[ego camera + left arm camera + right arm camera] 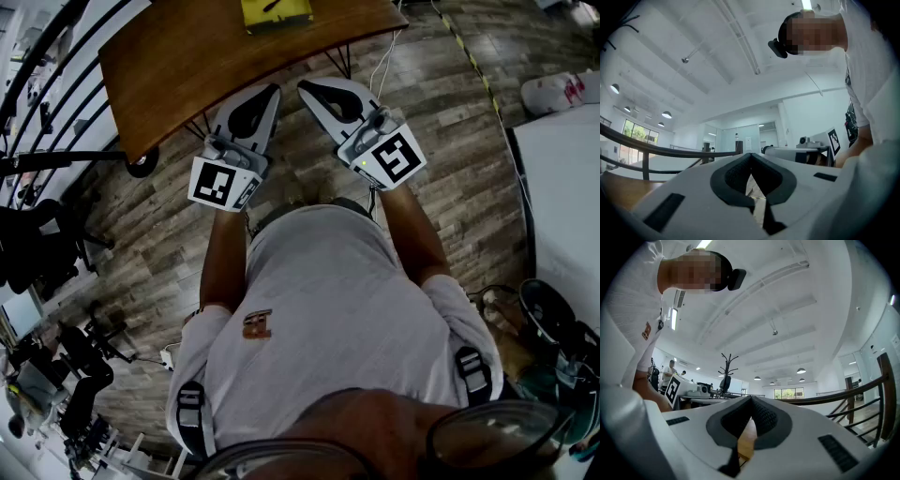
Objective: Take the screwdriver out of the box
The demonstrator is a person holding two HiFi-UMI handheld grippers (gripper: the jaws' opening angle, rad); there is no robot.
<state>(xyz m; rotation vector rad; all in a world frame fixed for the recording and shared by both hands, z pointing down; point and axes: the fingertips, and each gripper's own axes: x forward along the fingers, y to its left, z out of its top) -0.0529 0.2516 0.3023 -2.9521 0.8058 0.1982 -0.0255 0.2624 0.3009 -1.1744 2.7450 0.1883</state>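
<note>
A yellow box (277, 15) lies at the far edge of the brown wooden table (197, 61), partly cut off by the top of the head view. Something dark rests on it; I cannot tell whether it is the screwdriver. Both grippers are held side by side in front of the person's chest, short of the table's near edge and well short of the box. The left gripper (271, 92) (751, 155) is shut and empty. The right gripper (307, 87) (751, 398) is shut too, with nothing in it. Both gripper views look slightly upward at the ceiling and room.
Black hairpin legs (339, 62) hold up the table over a wood-plank floor. A white table (562, 197) stands at the right, with a white bag (561, 92) beyond it. Black railing (42, 56) and dark chairs (37, 248) fill the left. A white cable (386, 56) hangs near the table.
</note>
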